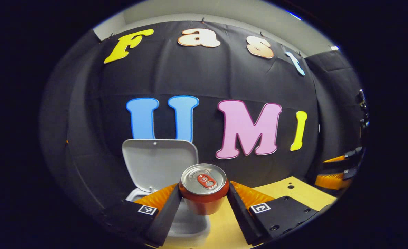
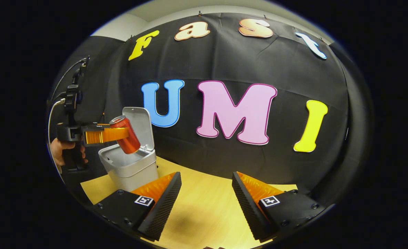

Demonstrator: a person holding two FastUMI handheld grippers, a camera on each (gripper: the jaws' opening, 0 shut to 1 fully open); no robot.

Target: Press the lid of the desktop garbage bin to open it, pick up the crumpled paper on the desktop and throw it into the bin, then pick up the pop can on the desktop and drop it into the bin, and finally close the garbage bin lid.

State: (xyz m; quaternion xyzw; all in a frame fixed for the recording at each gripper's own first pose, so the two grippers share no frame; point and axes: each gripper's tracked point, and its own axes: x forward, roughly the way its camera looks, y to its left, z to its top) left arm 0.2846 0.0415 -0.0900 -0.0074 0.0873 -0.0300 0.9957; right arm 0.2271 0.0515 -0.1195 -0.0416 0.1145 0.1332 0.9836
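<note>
At centre-left of the right gripper view, the left gripper [image 2: 121, 135] clenched the pop can [image 2: 126, 135], top tilted upper-left, over the open bin [image 2: 129, 166]; right gripper [image 2: 206, 197] released above the bench [image 2: 204, 211].

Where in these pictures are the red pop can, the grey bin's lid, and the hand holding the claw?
Red metal pop can [image 1: 204, 180]: left gripper view, silver top.
Grey plastic bin's raised lid [image 1: 159, 162]: left gripper view, inner face.
Person's hand [image 2: 60, 149]: right gripper view, the knuckles on the claw handle.

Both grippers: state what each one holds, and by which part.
The left gripper grips the pop can by its side wall, just below the top rim, above the open bin. The right gripper is open, holding nothing.
</note>
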